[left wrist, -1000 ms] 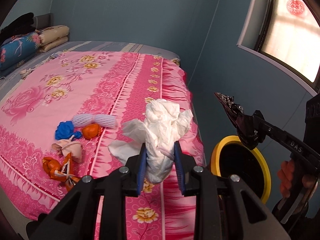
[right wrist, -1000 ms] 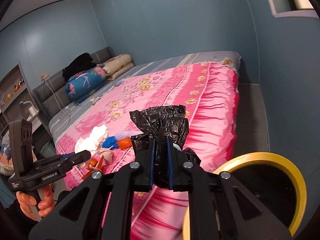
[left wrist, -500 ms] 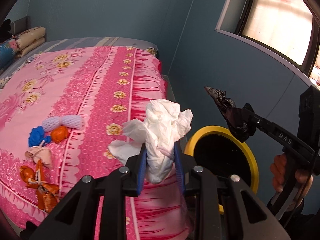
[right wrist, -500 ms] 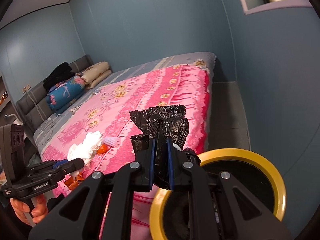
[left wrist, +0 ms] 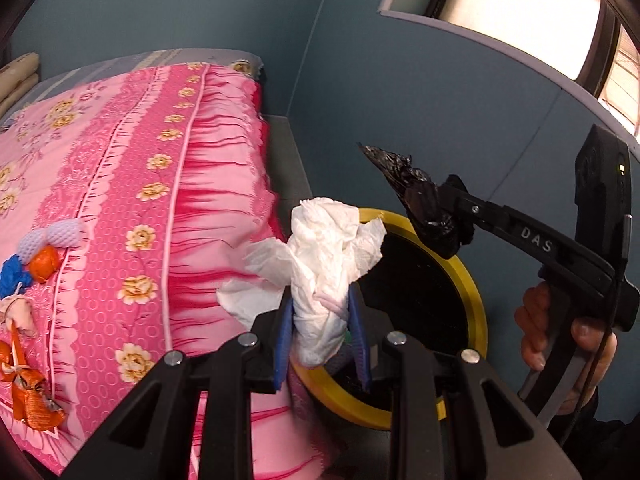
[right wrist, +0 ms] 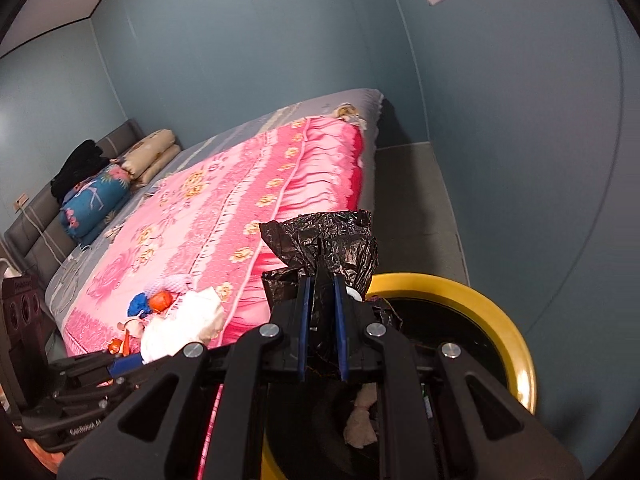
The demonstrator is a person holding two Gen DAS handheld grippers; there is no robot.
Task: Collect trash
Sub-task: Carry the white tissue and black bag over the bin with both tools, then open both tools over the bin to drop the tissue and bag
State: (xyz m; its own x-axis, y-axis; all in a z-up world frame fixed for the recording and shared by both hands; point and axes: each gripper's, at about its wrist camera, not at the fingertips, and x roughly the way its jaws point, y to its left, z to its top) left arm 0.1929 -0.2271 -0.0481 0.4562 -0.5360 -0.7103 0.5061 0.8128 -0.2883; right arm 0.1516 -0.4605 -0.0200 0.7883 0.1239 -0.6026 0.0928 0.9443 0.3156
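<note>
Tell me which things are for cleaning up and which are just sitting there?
For the job: white tissue wad in left gripper; black bag in right gripper; yellow-rimmed bin; scraps on the bed.
Just there: pillows, window.

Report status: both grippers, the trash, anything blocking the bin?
Left gripper shut on white tissue wad, by the yellow-rimmed bin. Right gripper shut on black plastic bag above the bin. Bin mouth unobstructed. More litter on the bed.

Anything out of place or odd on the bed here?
Yes: litter sits on the pink floral bedspread near its lower corner: orange wrappers, a blue crumpled scrap and white foam netting.
</note>
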